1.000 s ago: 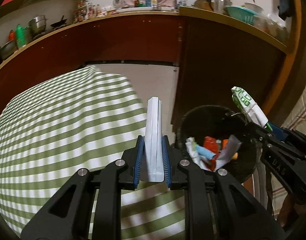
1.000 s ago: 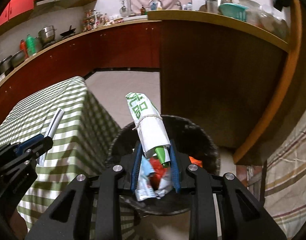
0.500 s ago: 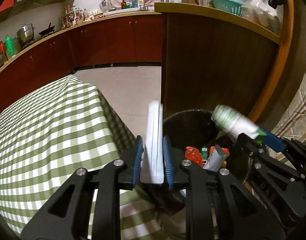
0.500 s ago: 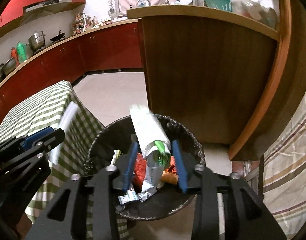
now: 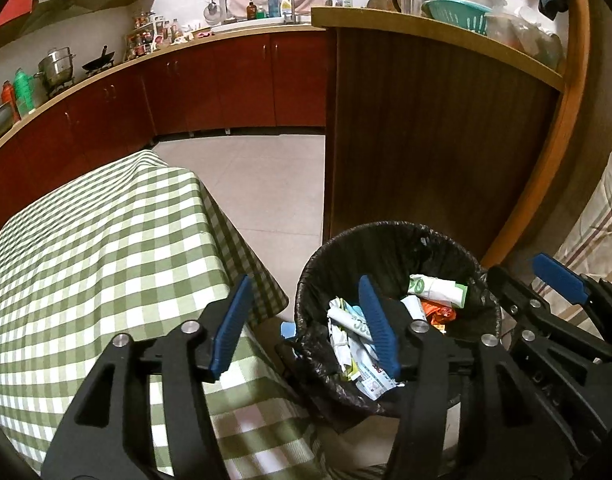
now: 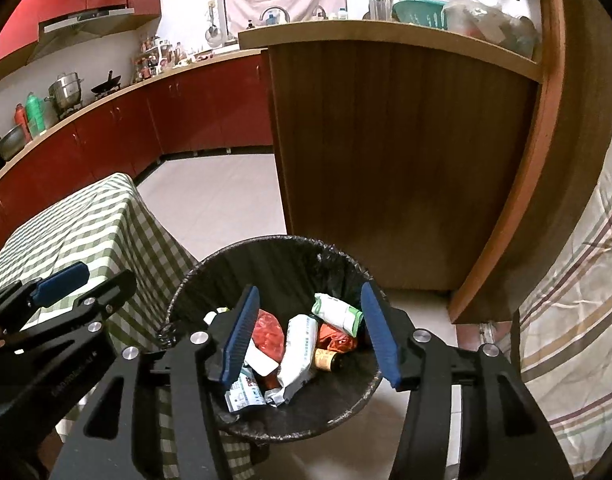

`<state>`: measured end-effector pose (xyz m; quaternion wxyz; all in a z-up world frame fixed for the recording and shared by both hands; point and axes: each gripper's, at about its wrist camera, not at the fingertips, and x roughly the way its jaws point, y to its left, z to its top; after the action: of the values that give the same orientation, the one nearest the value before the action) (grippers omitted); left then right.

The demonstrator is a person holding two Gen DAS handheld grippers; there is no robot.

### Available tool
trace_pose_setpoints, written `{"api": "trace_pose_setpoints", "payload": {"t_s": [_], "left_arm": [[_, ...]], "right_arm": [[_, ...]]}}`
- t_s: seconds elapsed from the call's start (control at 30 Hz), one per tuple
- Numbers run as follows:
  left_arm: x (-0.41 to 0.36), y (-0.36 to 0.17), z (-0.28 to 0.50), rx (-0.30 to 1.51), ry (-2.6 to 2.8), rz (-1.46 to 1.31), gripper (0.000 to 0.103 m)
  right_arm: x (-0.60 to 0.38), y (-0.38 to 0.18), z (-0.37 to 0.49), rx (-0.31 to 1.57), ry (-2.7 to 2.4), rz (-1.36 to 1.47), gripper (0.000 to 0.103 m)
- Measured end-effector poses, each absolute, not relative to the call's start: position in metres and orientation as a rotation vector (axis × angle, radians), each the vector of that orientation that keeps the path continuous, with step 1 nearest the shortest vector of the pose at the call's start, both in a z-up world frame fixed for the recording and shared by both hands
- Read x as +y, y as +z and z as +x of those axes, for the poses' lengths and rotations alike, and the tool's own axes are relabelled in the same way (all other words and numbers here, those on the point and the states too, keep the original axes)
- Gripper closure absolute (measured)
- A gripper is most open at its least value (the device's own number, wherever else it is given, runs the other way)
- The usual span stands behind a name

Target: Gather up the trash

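Note:
A black-lined trash bin stands on the floor beside the table, holding several wrappers and papers. My left gripper hangs over the bin's left rim. Its jaws are opening and nothing is between the blue pads. My right gripper is above the bin, jaws also opening and empty. A white-and-green rolled packet lies inside on the other trash, and shows too in the left wrist view as the packet. Each gripper sees the other at its side: the right gripper, the left gripper.
A table under a green checked cloth is left of the bin. A tall wooden counter panel rises right behind it. A striped cloth hangs at the right. Tiled floor leads to red kitchen cabinets.
Both grippers slid over the bin and opened. The flat white piece left the left jaws and the white-and-green packet dropped from the right jaws into the bin.

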<state>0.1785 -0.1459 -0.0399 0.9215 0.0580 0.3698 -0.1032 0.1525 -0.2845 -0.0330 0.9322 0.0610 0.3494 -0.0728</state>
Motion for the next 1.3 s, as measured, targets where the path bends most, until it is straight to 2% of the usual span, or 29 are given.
{"api": "trace_pose_setpoints", "payload": {"t_s": [0.53,1.3], "left_arm": [[-0.113,-0.014,0.137,0.713,-0.183,0.088,0.036],[-0.065,0.006,0.098,0.673,-0.12,0.032,0.033]], "right_arm": [[-0.266,-0.005,0.116,0.645,-0.157,0.077,0.039],[-0.235,0.014,0.078,0.583,-0.144,0.025,0.034]]}}
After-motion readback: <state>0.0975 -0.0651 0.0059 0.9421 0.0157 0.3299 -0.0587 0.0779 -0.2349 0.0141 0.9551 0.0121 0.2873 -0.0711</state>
